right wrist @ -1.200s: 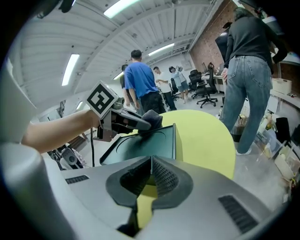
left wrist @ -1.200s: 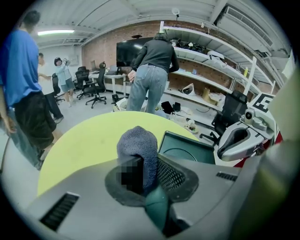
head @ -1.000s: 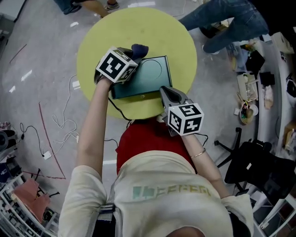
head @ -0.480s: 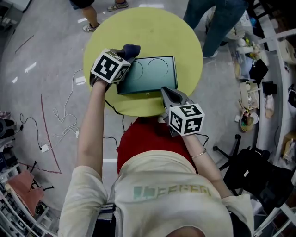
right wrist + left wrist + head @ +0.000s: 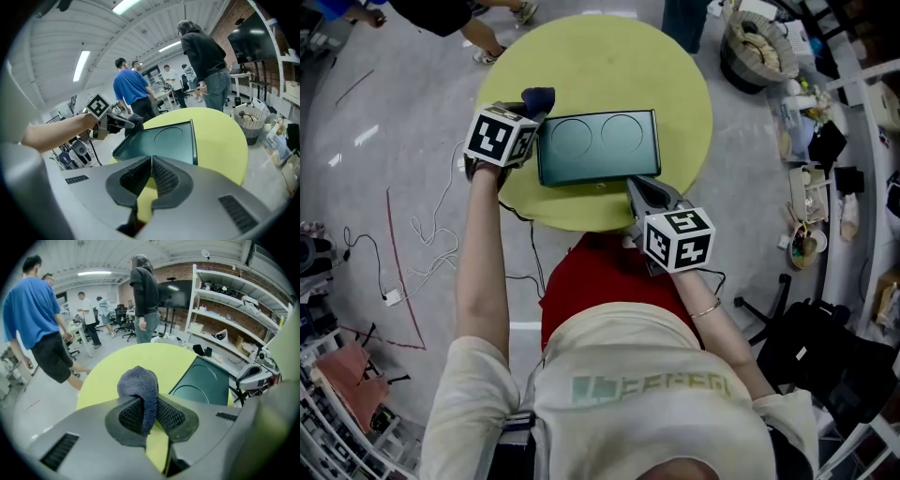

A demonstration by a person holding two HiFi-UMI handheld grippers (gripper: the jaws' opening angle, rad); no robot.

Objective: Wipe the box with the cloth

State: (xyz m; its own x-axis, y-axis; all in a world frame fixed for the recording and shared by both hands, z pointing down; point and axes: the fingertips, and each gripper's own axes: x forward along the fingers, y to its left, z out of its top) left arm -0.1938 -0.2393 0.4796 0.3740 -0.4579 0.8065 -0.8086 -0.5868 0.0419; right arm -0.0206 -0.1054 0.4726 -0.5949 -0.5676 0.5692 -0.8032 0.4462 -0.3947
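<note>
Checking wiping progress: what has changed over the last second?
The left hand-held gripper, shut on the cloth, has slid leftward off the box and is now beside its left end, over the table. The right hand-held gripper stayed shut at the box's near edge; the box stayed on the table.

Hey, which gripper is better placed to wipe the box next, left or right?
Left, probably. The left gripper is shut on the cloth, just beside the box's left end on the table. The right gripper is shut with nothing between its jaws, near the box's front edge.
</note>
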